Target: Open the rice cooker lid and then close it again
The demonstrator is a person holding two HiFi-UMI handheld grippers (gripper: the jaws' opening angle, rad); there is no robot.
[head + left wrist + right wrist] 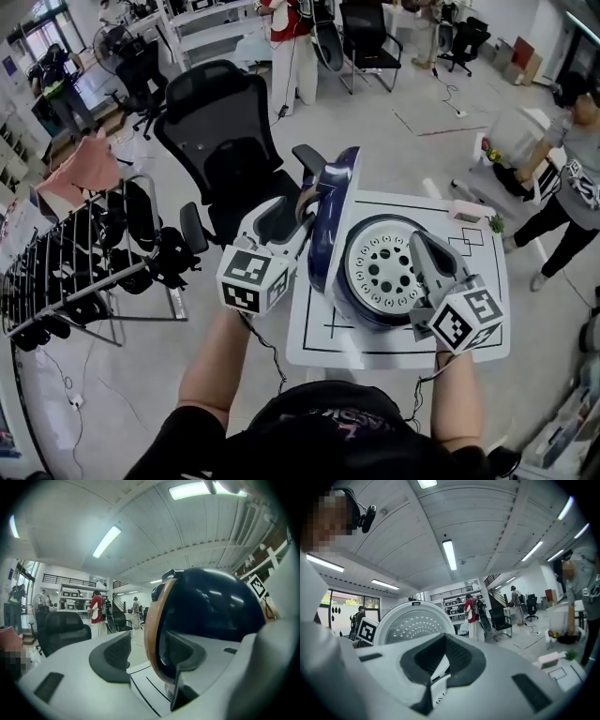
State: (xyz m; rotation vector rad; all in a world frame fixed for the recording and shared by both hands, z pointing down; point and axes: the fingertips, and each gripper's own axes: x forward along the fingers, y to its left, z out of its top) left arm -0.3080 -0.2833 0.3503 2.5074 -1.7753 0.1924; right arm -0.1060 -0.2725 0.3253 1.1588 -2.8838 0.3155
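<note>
A workshop floor of pale tiles lies under a small white table (pixel 314 349) marked with black lines. Nearest, the person's two forearms reach over it, each with a gripper. The right gripper (pixel 420 244) has its jaws pressed together with nothing in them; it hovers over the right side of the navy rice cooker (pixel 370 321) and points at the white perforated inside of the lid (pixel 410 623). The cooker stands on the table with its lid (pixel 336 211) open and upright, the dark shell to the left.

The left gripper (pixel 302 216) is at that shell side with its jaws apart. In the left gripper view the lid's brown rim (pixel 149 630) stands between them, with a clear gap to the left pad (pixel 112 654), so it isn't clamped.

A small pink box (pixel 466 212) sits at the table's far right corner. Beyond are a black office chair (pixel 220 131), a wire rack (pixel 84 267) of dark items to the left, and people farther off.
</note>
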